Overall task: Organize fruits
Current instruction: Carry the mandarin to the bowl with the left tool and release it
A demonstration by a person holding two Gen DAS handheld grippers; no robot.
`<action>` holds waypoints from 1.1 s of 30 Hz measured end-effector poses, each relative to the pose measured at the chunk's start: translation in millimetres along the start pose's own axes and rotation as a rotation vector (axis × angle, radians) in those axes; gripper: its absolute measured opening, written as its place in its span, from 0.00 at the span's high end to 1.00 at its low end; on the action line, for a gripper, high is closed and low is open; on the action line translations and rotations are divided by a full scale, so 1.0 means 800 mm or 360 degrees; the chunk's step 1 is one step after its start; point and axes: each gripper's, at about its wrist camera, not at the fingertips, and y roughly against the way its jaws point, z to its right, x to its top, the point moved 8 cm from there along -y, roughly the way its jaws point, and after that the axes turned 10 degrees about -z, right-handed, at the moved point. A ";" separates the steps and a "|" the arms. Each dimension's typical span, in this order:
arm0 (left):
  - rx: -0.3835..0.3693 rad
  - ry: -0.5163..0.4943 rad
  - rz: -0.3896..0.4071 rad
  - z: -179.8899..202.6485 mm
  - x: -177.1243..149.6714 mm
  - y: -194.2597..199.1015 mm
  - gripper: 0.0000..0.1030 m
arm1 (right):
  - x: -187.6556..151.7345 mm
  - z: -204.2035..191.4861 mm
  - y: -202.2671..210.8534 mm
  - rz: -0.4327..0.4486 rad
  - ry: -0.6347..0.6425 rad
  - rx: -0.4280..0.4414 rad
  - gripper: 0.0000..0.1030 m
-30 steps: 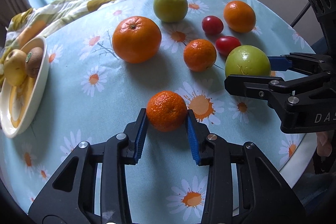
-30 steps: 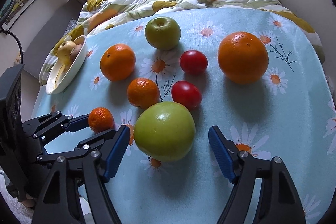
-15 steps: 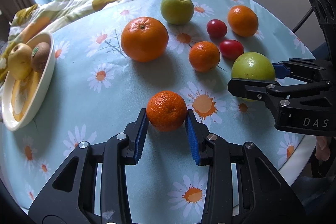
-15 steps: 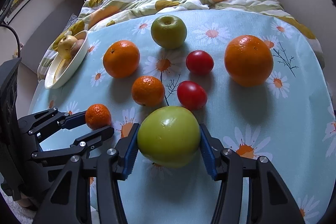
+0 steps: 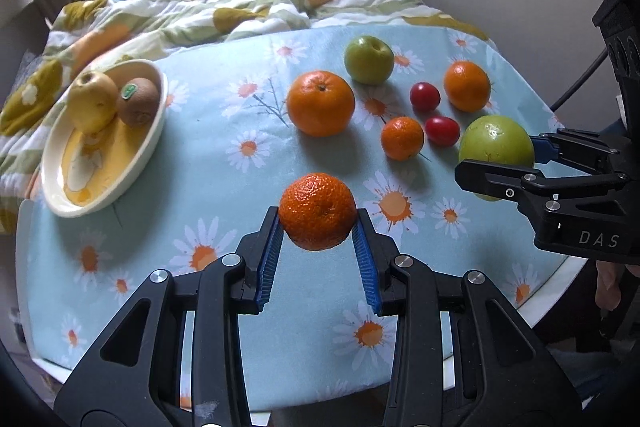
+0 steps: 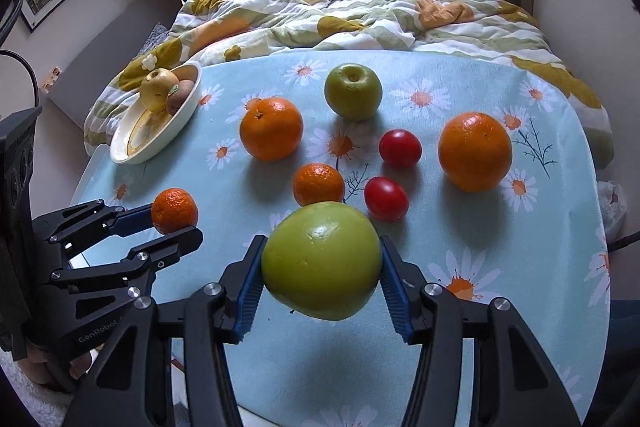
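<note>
I've got the left gripper (image 5: 318, 227) clamped on the small mandarin (image 5: 317, 211), held clear above the daisy tablecloth (image 5: 224, 187), and the right gripper (image 6: 322, 279) clamped on the big green apple (image 6: 322, 261), also off the cloth. The cream bowl (image 5: 148, 147) sits at ten o'clock from the mandarin, holding a yellow apple (image 5: 91, 101) and kiwi (image 5: 138, 101), with the other fruit between twelve and two.

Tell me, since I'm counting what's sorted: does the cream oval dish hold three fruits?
No, the cream oval dish holds two.
</note>
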 end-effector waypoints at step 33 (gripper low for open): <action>0.0016 -0.0024 0.0051 -0.300 0.046 0.046 0.60 | 0.123 -0.246 -0.037 0.0085 -0.0065 -0.0013 0.52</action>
